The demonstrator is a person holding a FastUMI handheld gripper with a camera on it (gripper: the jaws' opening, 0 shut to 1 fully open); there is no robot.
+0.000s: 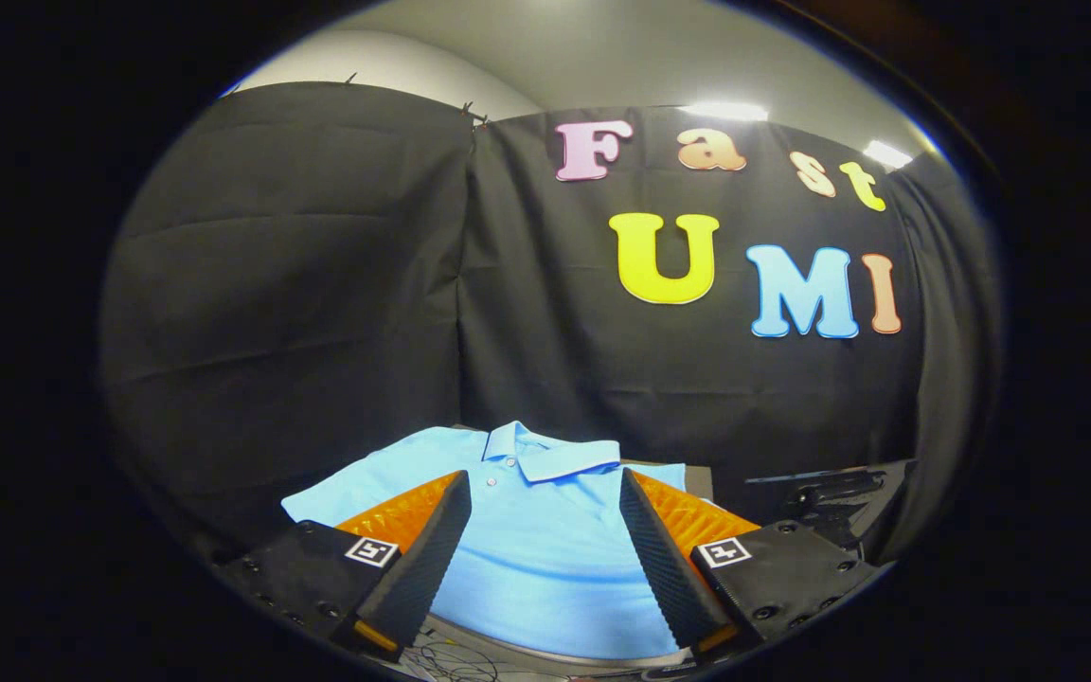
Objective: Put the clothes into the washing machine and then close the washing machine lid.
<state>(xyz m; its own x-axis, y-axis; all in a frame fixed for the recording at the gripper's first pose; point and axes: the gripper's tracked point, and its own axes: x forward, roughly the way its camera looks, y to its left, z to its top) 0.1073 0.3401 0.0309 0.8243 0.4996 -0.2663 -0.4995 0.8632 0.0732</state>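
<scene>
I've got the hand-held gripper (545, 511) spread wide above the light blue polo shirt (545, 559), which lies flat between my fingers, collar toward the tabletop's (508, 646) far edge by the black cloth wall (318, 284).

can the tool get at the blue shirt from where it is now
Probably yes. The tool is open, and the blue shirt lies flat, spread out between and just ahead of its fingers, with nothing lying over it.
</scene>
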